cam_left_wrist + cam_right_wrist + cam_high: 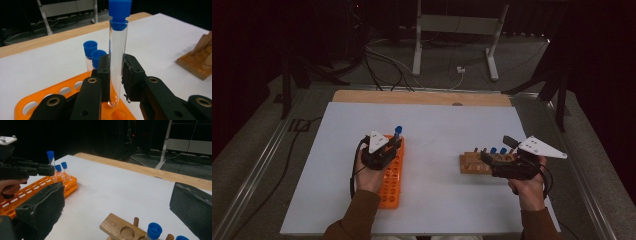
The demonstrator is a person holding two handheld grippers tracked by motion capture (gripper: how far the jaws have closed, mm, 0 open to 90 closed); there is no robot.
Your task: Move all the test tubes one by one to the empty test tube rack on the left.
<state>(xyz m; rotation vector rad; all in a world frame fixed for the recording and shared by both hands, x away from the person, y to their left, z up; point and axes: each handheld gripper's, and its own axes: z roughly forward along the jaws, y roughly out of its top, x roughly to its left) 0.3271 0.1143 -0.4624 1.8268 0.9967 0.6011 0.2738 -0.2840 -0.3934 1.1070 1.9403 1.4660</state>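
A clear test tube point(117, 57) with a blue cap stands upright between the pads of my left gripper point(116, 67), which is shut on it. Its rounded bottom hangs right at the top of the orange rack point(62, 86). Two more blue-capped tubes point(90, 48) stand in that rack just behind. In the high view my left gripper point(396, 141) is over the rack's far end point(392, 185). My right gripper point(497, 148) stands open over the wooden rack point(472, 164), its pads wide apart around nothing point(120, 202). A blue-capped tube point(153, 231) stands in the wooden rack point(117, 226).
The white table top point(432, 125) lies between the two racks, with a wooden strip point(422, 97) along its far edge. Cables and a metal stand point(452, 40) are on the floor beyond. The person's sleeves come in from the near edge.
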